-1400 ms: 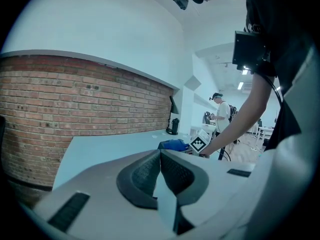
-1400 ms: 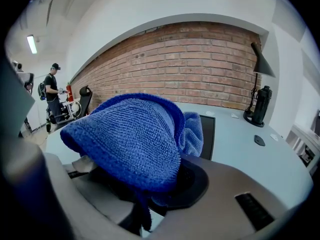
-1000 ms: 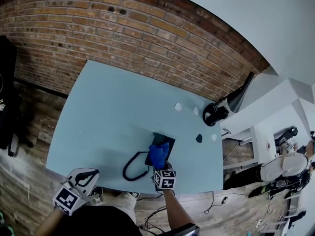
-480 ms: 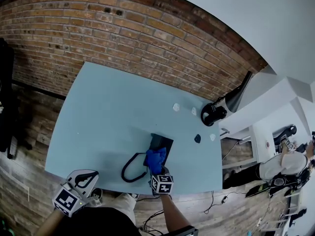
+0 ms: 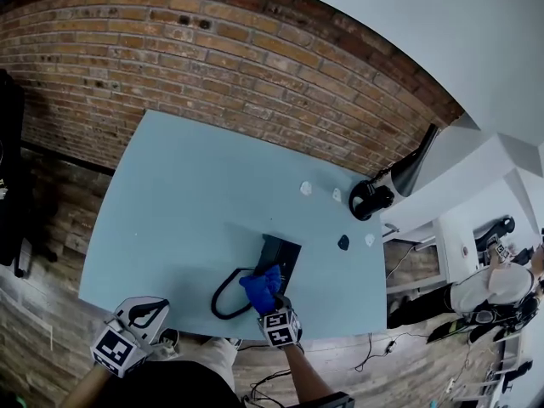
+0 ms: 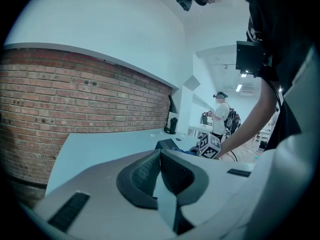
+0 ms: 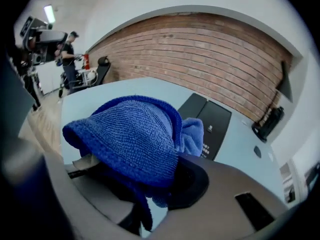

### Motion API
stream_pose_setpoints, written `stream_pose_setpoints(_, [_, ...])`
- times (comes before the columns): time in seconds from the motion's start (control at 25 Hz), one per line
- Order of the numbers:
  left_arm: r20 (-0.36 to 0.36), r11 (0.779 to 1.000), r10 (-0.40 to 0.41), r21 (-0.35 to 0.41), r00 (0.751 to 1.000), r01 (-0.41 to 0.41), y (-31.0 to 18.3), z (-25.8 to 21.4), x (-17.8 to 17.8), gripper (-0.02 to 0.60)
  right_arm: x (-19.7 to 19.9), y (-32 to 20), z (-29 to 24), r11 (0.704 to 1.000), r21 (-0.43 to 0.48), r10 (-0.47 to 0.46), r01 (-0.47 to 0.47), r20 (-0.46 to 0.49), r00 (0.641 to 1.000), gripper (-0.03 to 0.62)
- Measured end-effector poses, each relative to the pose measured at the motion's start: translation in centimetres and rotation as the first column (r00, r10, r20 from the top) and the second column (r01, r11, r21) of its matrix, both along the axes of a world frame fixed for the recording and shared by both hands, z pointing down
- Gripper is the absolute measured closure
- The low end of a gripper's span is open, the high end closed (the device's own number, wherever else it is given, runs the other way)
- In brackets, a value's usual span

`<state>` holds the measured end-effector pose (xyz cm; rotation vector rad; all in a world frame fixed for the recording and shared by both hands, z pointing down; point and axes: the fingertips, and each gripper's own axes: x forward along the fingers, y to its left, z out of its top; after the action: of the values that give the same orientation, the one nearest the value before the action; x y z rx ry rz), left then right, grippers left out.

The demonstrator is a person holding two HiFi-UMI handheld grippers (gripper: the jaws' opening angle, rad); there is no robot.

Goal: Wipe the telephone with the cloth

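Two jaws of the right gripper [image 5: 273, 305] are closed on a bunched blue cloth [image 7: 134, 138], which bulges up over them and hides most of both pads. From the head view, the cloth sits over the near end of the black telephone [image 5: 284, 251]; whether it presses on the surface cannot be told. The telephone lies flat near the table's near edge, toward its right side, with its black cord [image 5: 223, 292] looping out to the left, just beside the cloth. The left gripper [image 6: 160, 165] has its dark pads brought together with nothing between them, and it is held off the near left corner of the pale blue table [image 5: 187, 185], well apart from the telephone. Farther out on the table lie a few small white scraps [image 5: 306, 188] and a small dark piece [image 5: 343, 242]. A brick wall [image 5: 212, 49] runs behind the table.
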<state>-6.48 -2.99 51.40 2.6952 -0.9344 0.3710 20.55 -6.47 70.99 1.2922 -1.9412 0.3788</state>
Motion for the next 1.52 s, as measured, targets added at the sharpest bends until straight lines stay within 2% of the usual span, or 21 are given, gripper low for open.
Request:
stream_pose_setpoints(0.08, [0.006, 1.000, -0.006, -0.008, 1.000, 0.006, 0.0, 0.2, -0.2, 0.569, 0.0, -1.3, -2.3, 0.998, 0.008, -0.065, 0.065, -0.001, 0.998, 0.497])
stream_pose_setpoints(0.16, [0.015, 1.000, -0.009, -0.013, 1.000, 0.009, 0.0, 0.2, -0.3, 0.569, 1.0, -3.9, -5.6, 0.997, 0.050, -0.061, 0.059, 0.041, 0.997, 0.497])
stream_pose_setpoints(0.28, [0.024, 1.000, -0.009, -0.008, 1.000, 0.009, -0.2, 0.5, 0.0, 0.569, 3.6, -9.3, -11.4, 0.985, 0.170, -0.013, 0.001, 0.068, 0.998, 0.497])
stream_pose_setpoints(0.44, [0.044, 1.000, 0.003, -0.017, 0.999, -0.002, 0.2, 0.9, 0.5, 0.569, 6.4, -14.9, -17.6, 0.933, 0.335, 0.084, -0.131, 0.151, 0.985, 0.497])
stream_pose_setpoints(0.52, [0.054, 1.000, 0.003, -0.014, 0.999, -0.002, 0.3, 1.2, 0.6, 0.568, 7.8, -16.2, -17.5, 0.917, 0.358, 0.135, -0.174, 0.132, 0.982, 0.497])
stream_pose_setpoints(0.56, [0.058, 1.000, 0.001, -0.017, 0.998, 0.000, 0.3, 1.3, 0.7, 0.569, 8.4, -16.4, -16.5, 0.921, 0.348, 0.152, -0.176, 0.096, 0.984, 0.497])
stream_pose_setpoints(0.64, [0.069, 0.999, -0.006, -0.036, 0.998, 0.009, 0.5, 1.7, 0.6, 0.569, 9.0, -16.1, -13.5, 0.946, 0.287, 0.154, -0.150, 0.009, 0.988, 0.497])
stream_pose_setpoints(0.76, [0.080, 0.999, -0.019, -0.041, 0.997, 0.022, 0.5, 1.8, 0.1, 0.569, 8.3, -14.8, -8.1, 0.982, 0.170, 0.098, -0.078, -0.113, 0.989, 0.497])
stream_pose_setpoints(0.84, [0.084, 0.999, -0.021, -0.025, 0.996, 0.023, 0.4, 1.9, -0.2, 0.569, 7.9, -14.3, -6.8, 0.978, 0.206, 0.072, -0.035, -0.174, 0.982, 0.499])
stream_pose_setpoints(0.96, [0.094, 0.999, -0.017, -0.031, 0.995, 0.020, 0.6, 2.3, -0.3, 0.568, 7.6, -13.9, -6.7, 0.950, 0.311, 0.092, -0.023, -0.207, 0.974, 0.499])
stream_pose_setpoints(1.08, [0.097, 1.000, -0.013, -0.025, 0.995, 0.015, 0.8, 2.6, -0.3, 0.569, 8.0, -13.4, -6.5, 0.933, 0.338, 0.163, -0.125, -0.087, 0.983, 0.500])
stream_pose_setpoints(1.24, [0.085, 0.999, -0.007, -0.032, 0.996, 0.009, 0.9, 2.3, -0.3, 0.568, 8.7, -13.1, -6.1, 0.922, 0.297, 0.238, -0.247, 0.068, 0.969, 0.502])
stream_pose_setpoints(1.36, [0.081, 0.999, 0.007, -0.038, 0.997, -0.004, 1.1, 2.2, 0.0, 0.569, 8.8, -12.7, -6.0, 0.921, 0.260, 0.263, -0.289, 0.132, 0.956, 0.502])
stream_pose_setpoints(1.52, [0.077, 1.000, 0.019, -0.023, 0.997, -0.017, 1.1, 2.0, 0.2, 0.569, 8.8, -12.0, -5.7, 0.917, 0.240, 0.285, -0.318, 0.162, 0.945, 0.502])
